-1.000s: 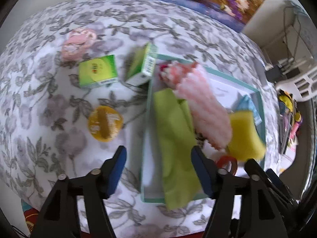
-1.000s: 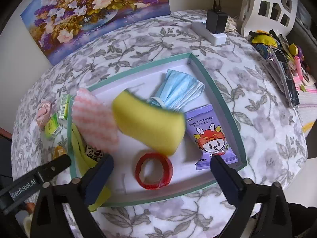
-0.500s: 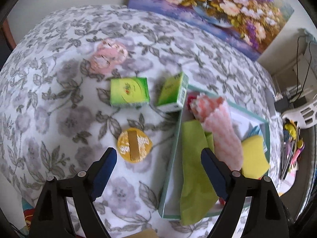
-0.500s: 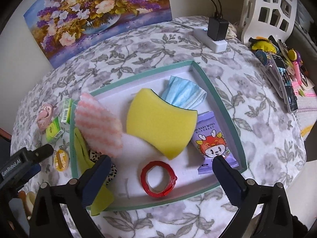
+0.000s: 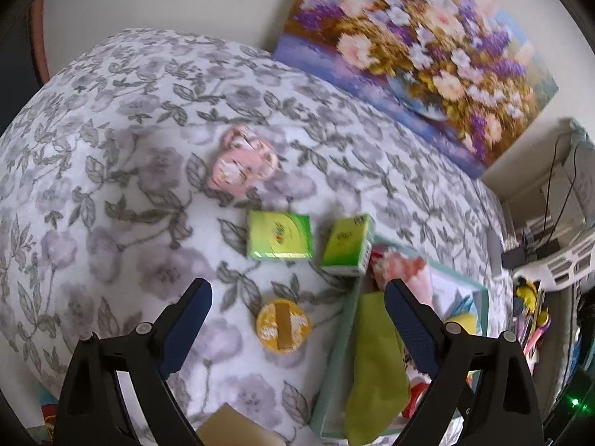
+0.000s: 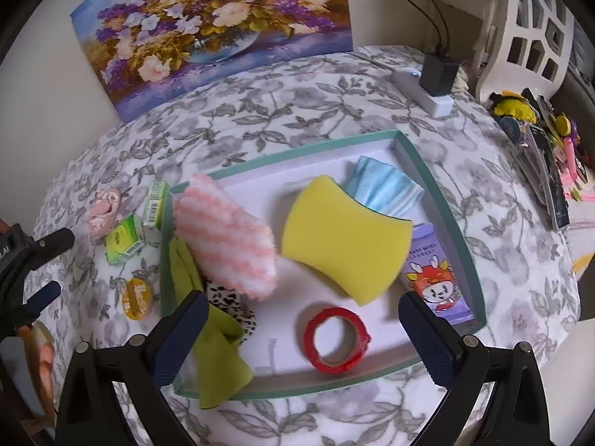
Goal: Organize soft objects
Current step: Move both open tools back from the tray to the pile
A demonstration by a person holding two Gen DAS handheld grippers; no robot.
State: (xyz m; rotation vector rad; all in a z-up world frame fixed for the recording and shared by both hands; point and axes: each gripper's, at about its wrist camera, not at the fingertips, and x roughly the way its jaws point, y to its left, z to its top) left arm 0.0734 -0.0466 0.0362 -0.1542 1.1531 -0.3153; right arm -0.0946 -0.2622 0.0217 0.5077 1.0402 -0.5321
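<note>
Both grippers are empty with jaws wide: the right gripper (image 6: 297, 330) hovers over the teal-rimmed white tray (image 6: 442, 208) where the yellow foam sponge (image 6: 346, 238) sits, and the left gripper (image 5: 297, 319) is lined up on the round yellow tin (image 5: 283, 330) just outside it, probably next.

home, floral tablecloth (image 6: 282, 111), flower painting (image 6: 208, 26)

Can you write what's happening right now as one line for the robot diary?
left gripper: open, empty | right gripper: open, empty | sponge: in tray
</note>
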